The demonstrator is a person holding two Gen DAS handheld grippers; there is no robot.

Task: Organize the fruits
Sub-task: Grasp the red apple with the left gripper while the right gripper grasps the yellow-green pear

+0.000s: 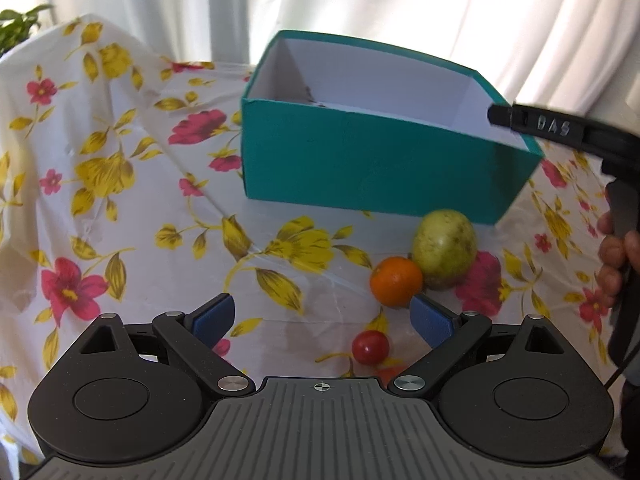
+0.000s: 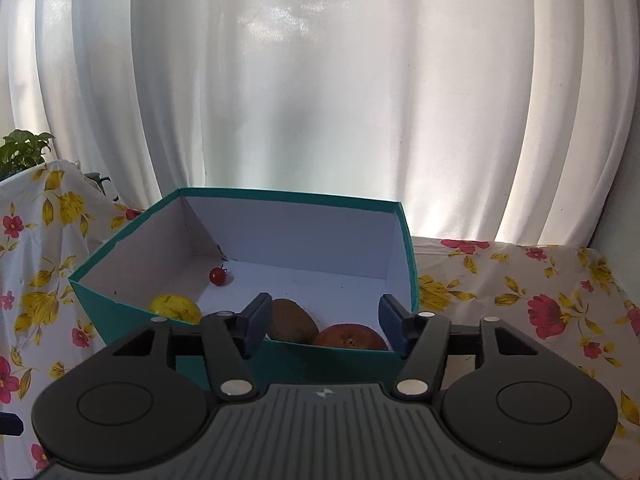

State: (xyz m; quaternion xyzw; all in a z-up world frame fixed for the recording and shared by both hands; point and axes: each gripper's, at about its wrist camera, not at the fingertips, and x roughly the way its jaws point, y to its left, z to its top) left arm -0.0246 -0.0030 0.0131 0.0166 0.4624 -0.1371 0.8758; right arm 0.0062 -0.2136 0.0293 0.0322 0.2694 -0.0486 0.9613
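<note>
A teal box (image 1: 360,160) with a white inside stands on the floral tablecloth. In front of it lie a green guava (image 1: 444,248), an orange (image 1: 396,281) and a small red tomato (image 1: 370,346). My left gripper (image 1: 322,320) is open and empty, low over the cloth, with the tomato between its fingers and the orange by the right fingertip. My right gripper (image 2: 322,322) is open and empty above the box's (image 2: 132,304) near wall. Inside lie a kiwi (image 2: 290,320), a red-brown fruit (image 2: 348,338), a yellow fruit (image 2: 176,308) and a cherry tomato (image 2: 217,276). The right gripper also shows in the left wrist view (image 1: 560,128).
White curtains (image 2: 320,100) hang behind the table. A green plant (image 2: 22,152) stands at the far left. The tablecloth (image 1: 100,200) rises in folds at the left and spreads flat to the right of the box (image 2: 520,280).
</note>
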